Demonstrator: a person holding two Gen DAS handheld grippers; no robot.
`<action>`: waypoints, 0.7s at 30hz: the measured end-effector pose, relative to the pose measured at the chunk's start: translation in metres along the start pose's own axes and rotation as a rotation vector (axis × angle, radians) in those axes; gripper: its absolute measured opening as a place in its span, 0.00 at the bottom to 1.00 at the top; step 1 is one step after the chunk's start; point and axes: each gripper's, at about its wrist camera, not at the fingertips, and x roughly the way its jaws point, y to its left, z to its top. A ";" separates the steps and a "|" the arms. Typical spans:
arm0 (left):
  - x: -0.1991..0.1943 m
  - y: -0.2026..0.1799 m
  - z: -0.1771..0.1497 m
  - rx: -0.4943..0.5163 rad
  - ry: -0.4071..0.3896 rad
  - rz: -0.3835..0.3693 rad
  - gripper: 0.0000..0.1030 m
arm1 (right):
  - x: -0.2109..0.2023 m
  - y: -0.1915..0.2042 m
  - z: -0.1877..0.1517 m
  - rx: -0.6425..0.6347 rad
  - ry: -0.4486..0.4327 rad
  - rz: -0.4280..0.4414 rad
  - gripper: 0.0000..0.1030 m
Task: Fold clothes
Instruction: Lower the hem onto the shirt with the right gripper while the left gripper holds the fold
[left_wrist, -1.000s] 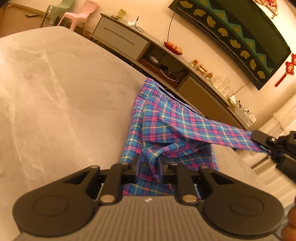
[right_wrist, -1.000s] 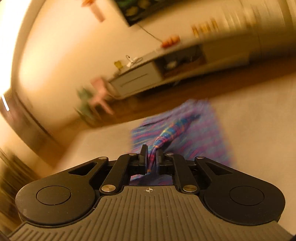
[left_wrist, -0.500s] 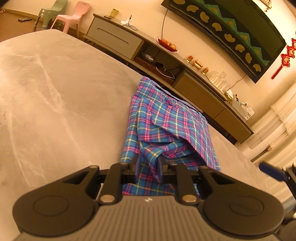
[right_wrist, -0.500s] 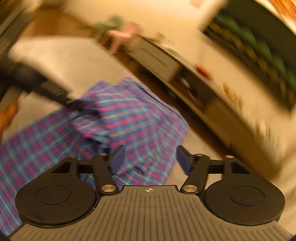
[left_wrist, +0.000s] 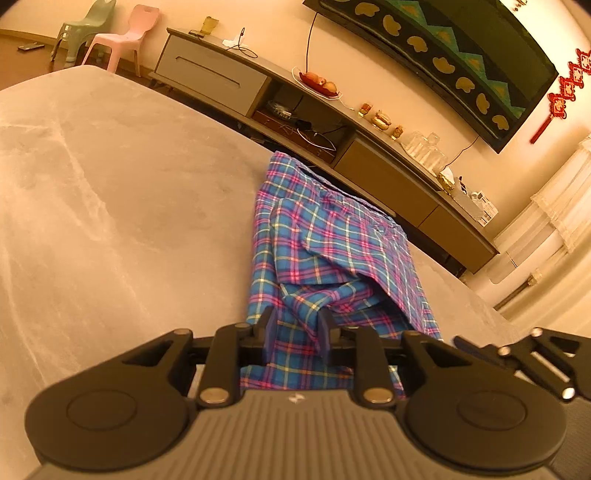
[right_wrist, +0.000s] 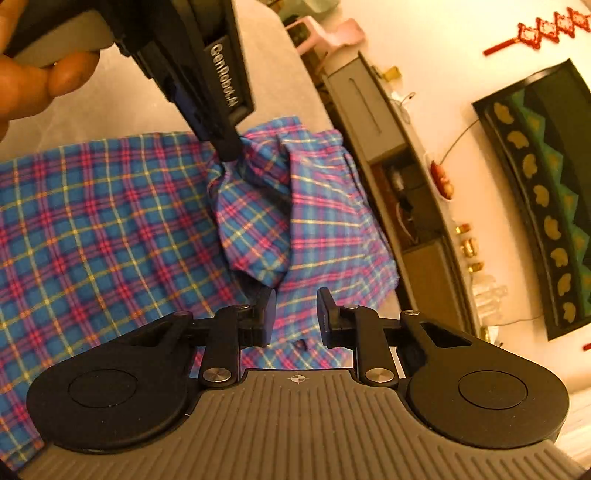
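Though upside down, probably "GenRobot.AI" on left gripper (right_wrist: 231, 157), fingers loosening on plaid cloth (right_wrist: 92, 221); right gripper (right_wrist: 294, 314) fingers closing, empty.

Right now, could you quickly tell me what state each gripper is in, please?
Left gripper: closed on a bunched fold of the plaid garment, jaws opening slightly.
Right gripper: jaws closing, pads not pressing on the cloth below.

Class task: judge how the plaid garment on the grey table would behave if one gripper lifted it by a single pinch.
The plaid garment looks floppy: it bunches where the left gripper pinches it. It would probably drape and unfold, since its layers lie loosely creased. It seems light and unlikely to roll on the table.
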 end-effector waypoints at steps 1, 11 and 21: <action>0.000 -0.001 0.000 0.004 0.001 -0.002 0.22 | -0.001 -0.004 -0.001 0.014 -0.003 -0.004 0.17; -0.006 -0.008 0.003 0.044 -0.014 -0.055 0.24 | 0.005 0.006 0.007 0.024 -0.057 -0.056 0.44; 0.018 -0.020 -0.011 0.182 0.099 -0.030 0.41 | 0.017 -0.056 0.005 0.196 0.014 -0.078 0.00</action>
